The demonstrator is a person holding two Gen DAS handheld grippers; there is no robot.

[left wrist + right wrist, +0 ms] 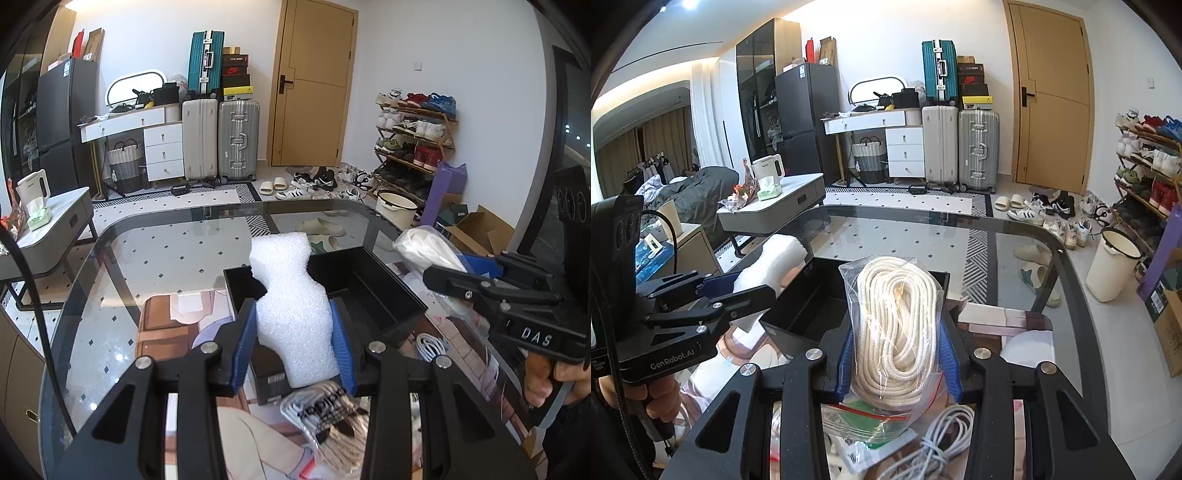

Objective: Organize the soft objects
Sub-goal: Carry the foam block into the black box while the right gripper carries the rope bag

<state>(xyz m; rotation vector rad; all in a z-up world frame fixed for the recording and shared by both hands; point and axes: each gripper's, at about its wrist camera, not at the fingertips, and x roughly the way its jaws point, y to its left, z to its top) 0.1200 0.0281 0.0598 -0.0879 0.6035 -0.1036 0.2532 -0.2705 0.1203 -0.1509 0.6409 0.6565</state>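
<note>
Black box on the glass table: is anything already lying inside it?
No: the black box shows only its bare dark floor in the left wrist view.

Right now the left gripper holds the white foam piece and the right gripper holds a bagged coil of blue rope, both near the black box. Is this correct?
Not quite: the rope in the right gripper is cream-white, not blue, as the right wrist view shows. The left gripper does hold the white foam piece near the black box.
</note>
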